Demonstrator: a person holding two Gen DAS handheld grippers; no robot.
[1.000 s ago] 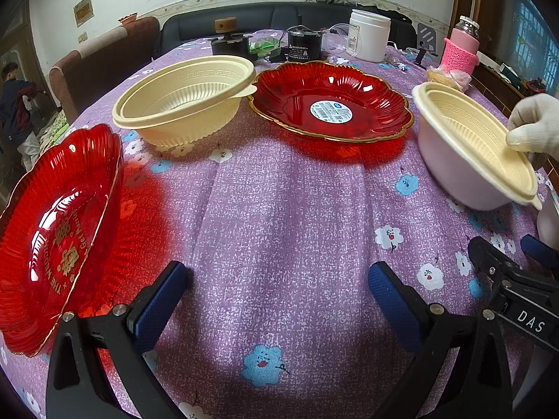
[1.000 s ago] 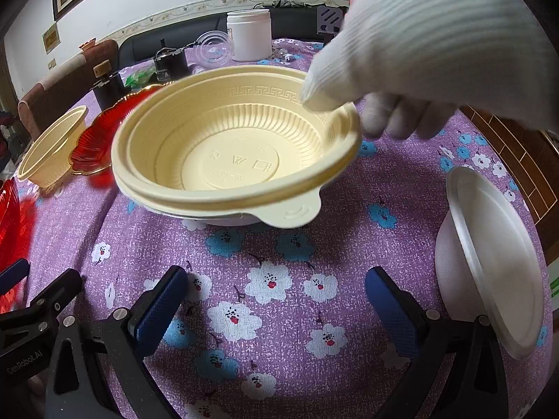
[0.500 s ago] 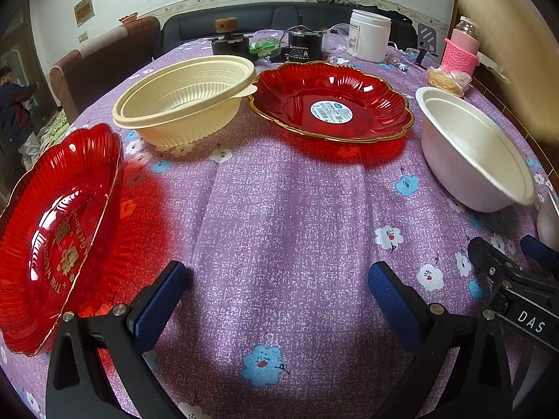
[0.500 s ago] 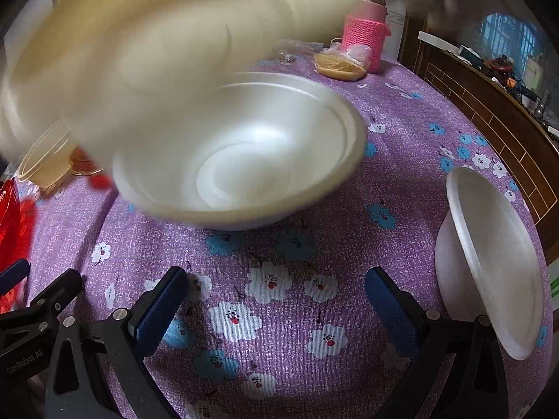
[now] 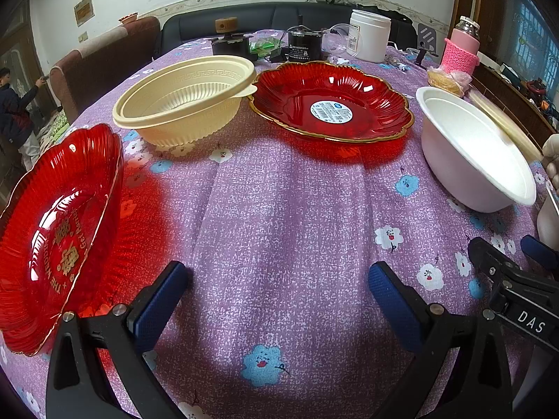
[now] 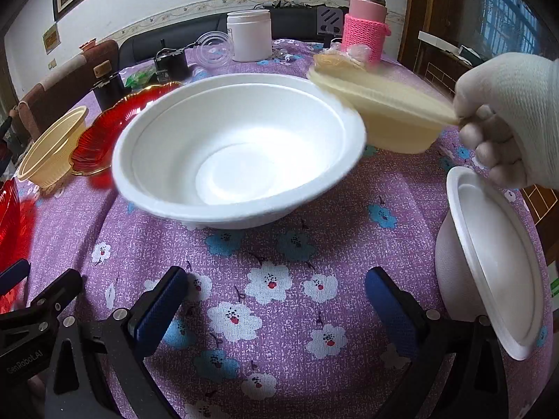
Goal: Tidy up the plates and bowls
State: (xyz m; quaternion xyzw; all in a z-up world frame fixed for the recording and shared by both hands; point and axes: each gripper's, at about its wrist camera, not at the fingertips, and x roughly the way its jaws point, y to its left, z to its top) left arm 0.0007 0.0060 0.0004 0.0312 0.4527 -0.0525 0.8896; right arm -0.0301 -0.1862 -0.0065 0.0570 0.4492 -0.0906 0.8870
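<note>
A white bowl (image 6: 237,150) sits on the purple tablecloth ahead of my right gripper (image 6: 276,296), which is open and empty; it also shows in the left wrist view (image 5: 471,150). A gloved hand (image 6: 510,118) holds a cream bowl (image 6: 391,118) in the air to the right of it. A second white bowl (image 6: 489,262) lies on its side at the right. My left gripper (image 5: 276,289) is open and empty. Ahead of it stand a cream bowl (image 5: 185,101) and a red plate (image 5: 332,101). Another red plate (image 5: 56,230) leans at the left.
At the table's far end stand a white jar (image 5: 370,40), a pink-sleeved bottle (image 5: 461,49), black devices (image 5: 302,47) and a clear lid (image 6: 213,50). A sofa and chairs lie beyond. A wooden sideboard (image 6: 440,63) runs along the right.
The gloved hand lifted the cream bowl out of the white bowl and carried it up and over to the right. Both grippers stayed still.
</note>
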